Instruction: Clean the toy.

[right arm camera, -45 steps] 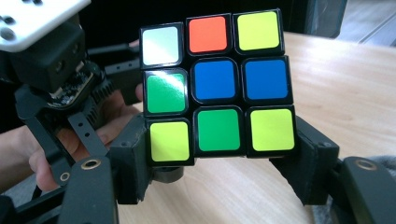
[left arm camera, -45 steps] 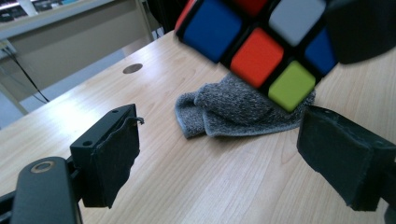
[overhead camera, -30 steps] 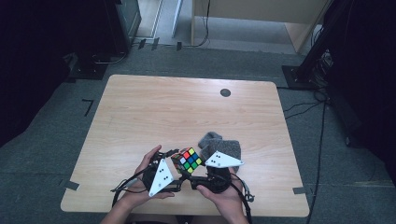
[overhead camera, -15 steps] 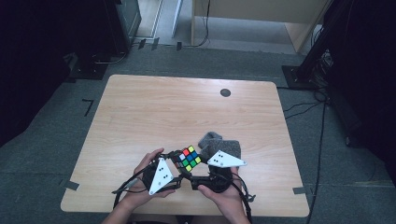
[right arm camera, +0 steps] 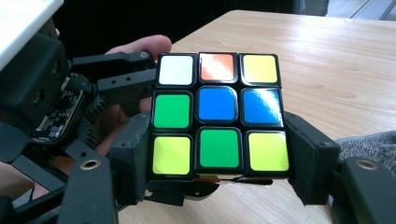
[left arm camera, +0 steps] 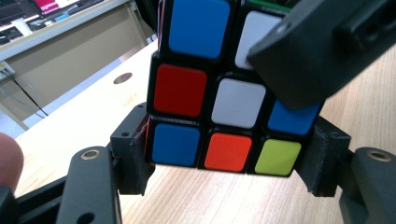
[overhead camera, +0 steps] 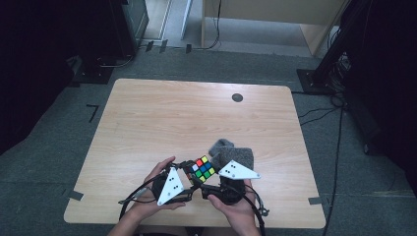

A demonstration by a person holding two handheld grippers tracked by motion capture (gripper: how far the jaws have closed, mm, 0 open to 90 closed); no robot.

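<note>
A scrambled Rubik's cube is held just above the table's front edge, between both grippers. My left gripper has its pads on the two sides of the cube's bottom layer; its jaws have just been opening a little, with the cube still between them. In the right gripper view, my right gripper clamps the lowest row of the cube; its jaws have just been closing on it. From above, the left gripper comes in from the left and the right gripper from the lower right.
A crumpled grey cloth lies right behind the cube and the right hand. The wooden table has a small black round cap near its far edge. Dark floor, cables and stands surround the table.
</note>
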